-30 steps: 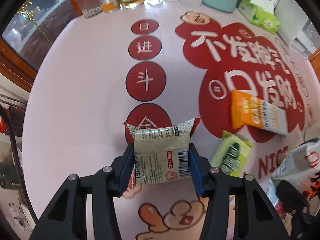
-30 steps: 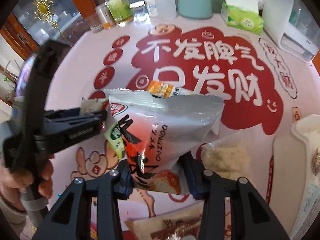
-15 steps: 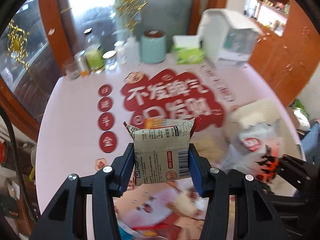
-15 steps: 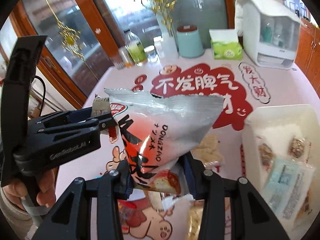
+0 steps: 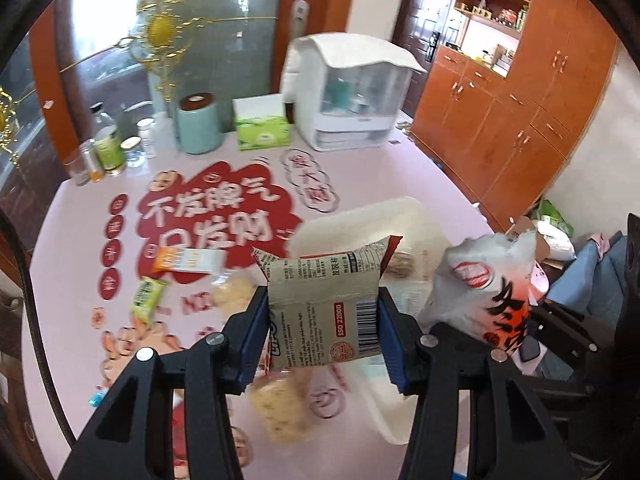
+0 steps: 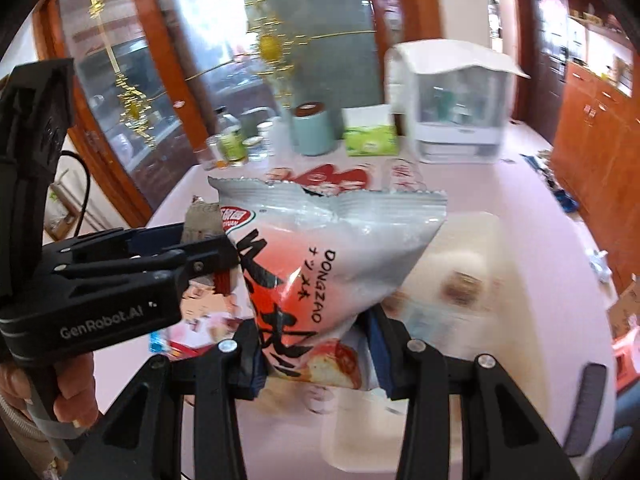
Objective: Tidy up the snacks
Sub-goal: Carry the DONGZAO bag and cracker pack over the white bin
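On the worktop (image 5: 80,240), a tissue box (image 5: 262,130) sat between a canister (image 5: 199,124) on its left and a dispenser (image 5: 348,100) on its right. Nearer, two loose packets (image 5: 188,261) lay left of a tray (image 5: 416,216).

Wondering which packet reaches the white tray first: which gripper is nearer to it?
Right gripper: it hangs at the white tray's near-left edge; the left gripper is farther left, over the tablecloth.

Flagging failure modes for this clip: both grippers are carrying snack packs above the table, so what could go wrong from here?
1. The right gripper pinches the big white bag only at its bottom corner; it may swing or slip.
2. The left gripper with its small packet is close beside that bag, so they could collide over the white bin.
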The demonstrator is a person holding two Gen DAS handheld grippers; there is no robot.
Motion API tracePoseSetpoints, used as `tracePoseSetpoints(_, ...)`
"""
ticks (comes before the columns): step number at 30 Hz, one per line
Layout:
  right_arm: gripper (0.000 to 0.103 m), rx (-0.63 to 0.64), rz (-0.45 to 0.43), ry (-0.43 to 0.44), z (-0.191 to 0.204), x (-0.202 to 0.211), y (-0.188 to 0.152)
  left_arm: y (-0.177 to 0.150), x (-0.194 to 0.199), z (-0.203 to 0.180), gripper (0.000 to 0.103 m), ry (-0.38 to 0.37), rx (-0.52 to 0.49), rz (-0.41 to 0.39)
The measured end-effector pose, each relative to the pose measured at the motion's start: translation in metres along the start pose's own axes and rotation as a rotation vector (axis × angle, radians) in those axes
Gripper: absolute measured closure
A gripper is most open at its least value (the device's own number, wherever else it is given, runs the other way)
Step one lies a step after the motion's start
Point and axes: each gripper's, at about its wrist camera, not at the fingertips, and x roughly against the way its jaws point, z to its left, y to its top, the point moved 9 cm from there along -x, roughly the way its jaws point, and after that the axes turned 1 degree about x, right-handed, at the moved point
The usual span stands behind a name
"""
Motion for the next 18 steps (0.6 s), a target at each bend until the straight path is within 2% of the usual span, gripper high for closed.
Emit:
tracePoseSetpoints(3, 0.06, -0.023, 0.008, -0.046, -0.041, 0.012, -0.007, -0.003, -0.014, -0.028, 0.054, 0.016, -0.015, 0.013)
tracePoseSetpoints(8, 0.06, -0.037, 0.004, -0.106, -0.087, 0.026, -0.011, -0.003, -0.035, -0.06, 0.054, 0.04, -0.032, 0.031)
tracePoseSetpoints(11, 0.06, -0.033, 0.005, -0.136, -0.1, 0.028, -0.011, 0.0, -0.045, -0.071, 0.054, 0.066, -0.045, 0.036)
tracePoseSetpoints(18, 0.059, -0.024, 0.035, -0.139, -0.115, 0.017, -0.011, 0.005, -0.067, -0.068, 0.054, 0.117, -0.047, 0.064)
